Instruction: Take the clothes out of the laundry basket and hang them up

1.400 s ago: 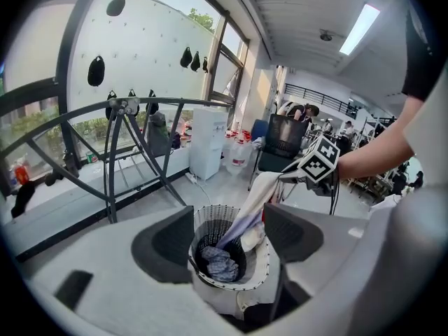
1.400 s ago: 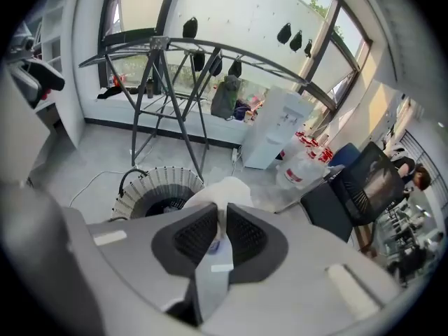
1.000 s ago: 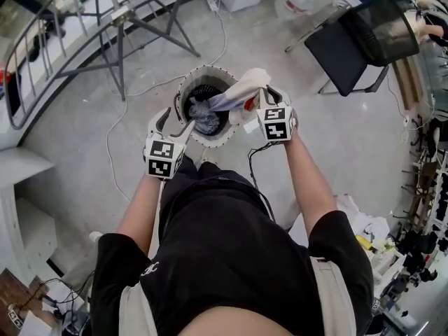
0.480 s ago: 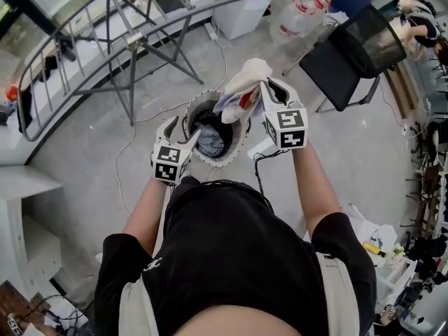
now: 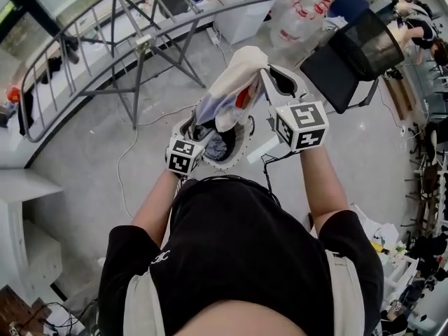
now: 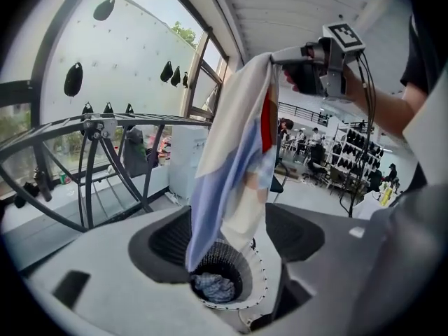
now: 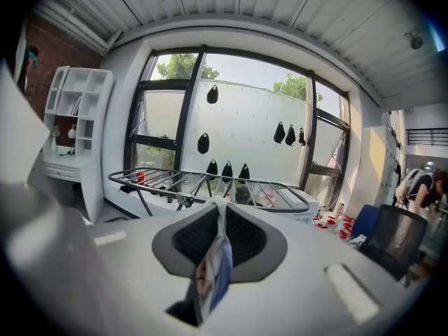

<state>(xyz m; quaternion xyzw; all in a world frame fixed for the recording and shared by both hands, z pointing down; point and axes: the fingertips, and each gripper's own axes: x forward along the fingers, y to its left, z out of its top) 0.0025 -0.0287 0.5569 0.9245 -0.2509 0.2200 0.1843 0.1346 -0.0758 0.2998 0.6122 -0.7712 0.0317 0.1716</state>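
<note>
Currently listed: one cream, pale-blue and red fabric garment [image 5: 227, 93], judged light, limp and free-draping. It hangs directly above the round white perforated laundry basket [image 5: 243, 150], lower end at the basket's mouth. Right tongs [image 7: 218, 219] pinch its top edge; best retaken at shoulders or collar for hanging. Left tongs [image 6: 231, 240] spread, empty, beside the basket rim. Crumpled blue-grey cloth [image 6: 213, 287] lies inside the basket. No legible label or writing.
</note>
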